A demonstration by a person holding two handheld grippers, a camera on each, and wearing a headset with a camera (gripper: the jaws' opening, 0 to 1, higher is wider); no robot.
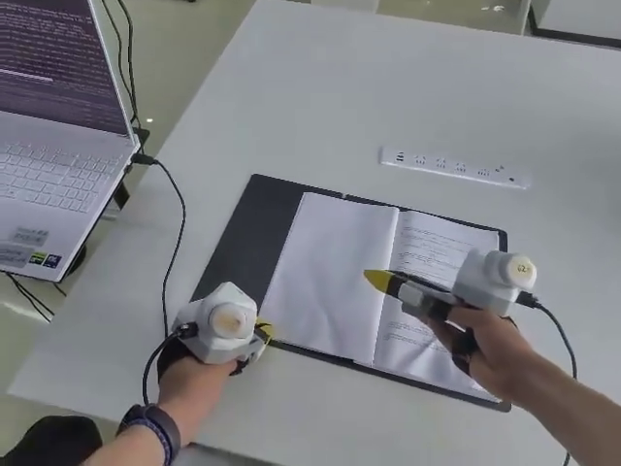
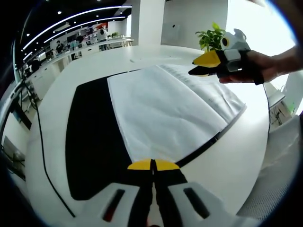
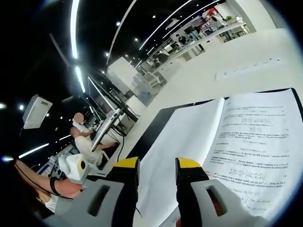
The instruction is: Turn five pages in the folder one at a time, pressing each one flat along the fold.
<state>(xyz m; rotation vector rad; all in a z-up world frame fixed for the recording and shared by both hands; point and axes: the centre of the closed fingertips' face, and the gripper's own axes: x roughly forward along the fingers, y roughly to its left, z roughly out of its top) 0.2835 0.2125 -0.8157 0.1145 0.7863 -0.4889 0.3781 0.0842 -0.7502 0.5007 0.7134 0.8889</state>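
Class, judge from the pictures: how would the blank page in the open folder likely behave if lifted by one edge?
The blank page looks thin, so it would probably flop and bend. It seems held at the fold, so it likely swings over rather than lifting free.

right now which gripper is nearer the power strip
Right. The right gripper is over the fold of the folder, this side of the power strip; the left gripper is farther, at the folder's near left edge.

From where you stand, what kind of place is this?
Probably an open-plan office: a laptop and power strip on the white table, long rows of desks behind, strip lights overhead.
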